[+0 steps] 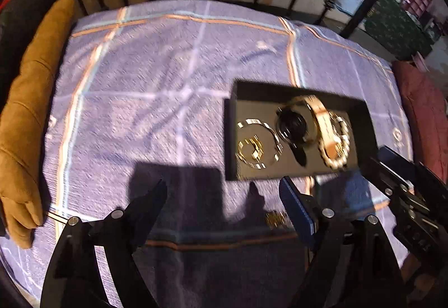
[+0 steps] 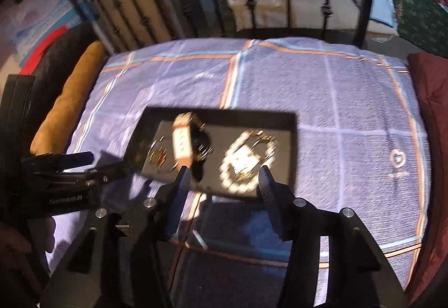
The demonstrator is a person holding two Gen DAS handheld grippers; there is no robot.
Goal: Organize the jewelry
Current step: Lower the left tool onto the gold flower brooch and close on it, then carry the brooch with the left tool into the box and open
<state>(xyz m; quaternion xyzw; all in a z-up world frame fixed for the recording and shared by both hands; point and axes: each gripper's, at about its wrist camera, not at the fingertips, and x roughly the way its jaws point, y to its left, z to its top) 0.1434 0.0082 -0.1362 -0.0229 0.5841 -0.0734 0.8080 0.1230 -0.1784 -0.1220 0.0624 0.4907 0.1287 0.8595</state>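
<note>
Jewelry mostly gathered: the shallow black rectangular tray (image 2: 291,139) lies on the lilac plaid bedspread (image 2: 350,100) and already holds several pieces. In my right-wrist view, a white beaded bracelet (image 2: 243,159) lies at the tray's right; a pale-strapped wristwatch with a dark face (image 2: 183,144) sits mid-tray; small gold pieces (image 2: 158,155), blurred, lie at its left. My right claw (image 2: 224,177) hovers just above the tray's near edge, fingers apart and holding nothing. My left claw (image 1: 224,193) hangs short of the tray over the bedspread, likewise spread and empty. One small gold item (image 1: 275,219), too blurred to identify, rests on the cloth outside the tray, just beside my left claw's right finger. I judge the task nearly complete; that stray item appears to be what remains to be placed.
</note>
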